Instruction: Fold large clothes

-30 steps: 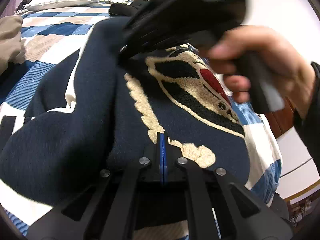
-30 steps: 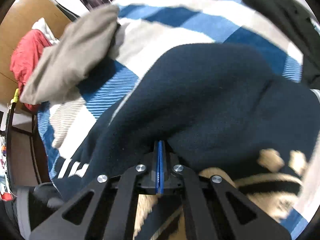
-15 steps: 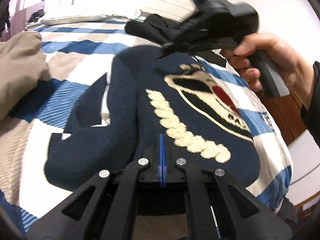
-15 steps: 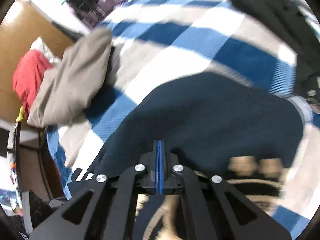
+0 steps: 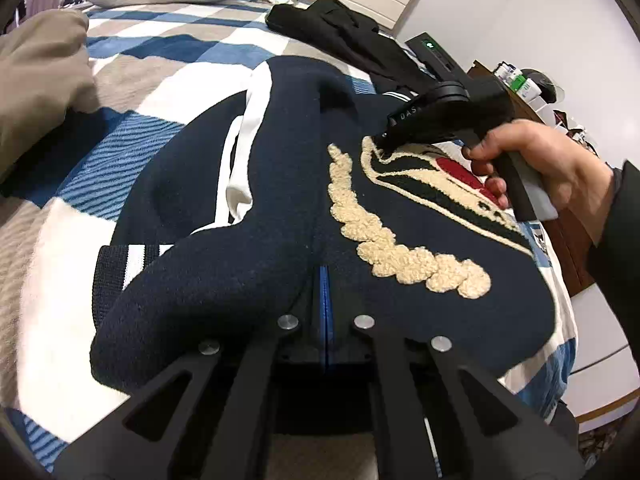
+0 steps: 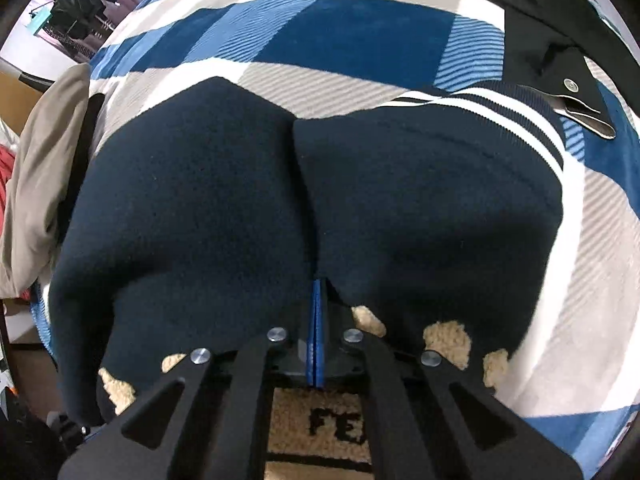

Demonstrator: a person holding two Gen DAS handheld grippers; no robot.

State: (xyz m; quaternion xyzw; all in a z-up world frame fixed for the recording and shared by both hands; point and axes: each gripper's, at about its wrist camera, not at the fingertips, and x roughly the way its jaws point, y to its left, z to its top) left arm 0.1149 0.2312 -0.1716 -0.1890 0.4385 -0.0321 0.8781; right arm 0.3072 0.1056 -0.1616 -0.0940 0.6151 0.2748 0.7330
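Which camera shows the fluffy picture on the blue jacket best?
The left wrist camera: the whole fluffy badge lies in view on the jacket. The right wrist camera catches only cream scraps beside its gripper.

Navy jacket (image 5: 280, 184) with cream emblem (image 5: 404, 256), blue-white-grey checked bedspread (image 6: 360, 36)

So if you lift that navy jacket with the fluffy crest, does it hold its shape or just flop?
Probably flops: the navy jacket already lies in soft rolls on the bed. It looks thick, so likely weighty. The fuzzy crest may stiffen that patch slightly.
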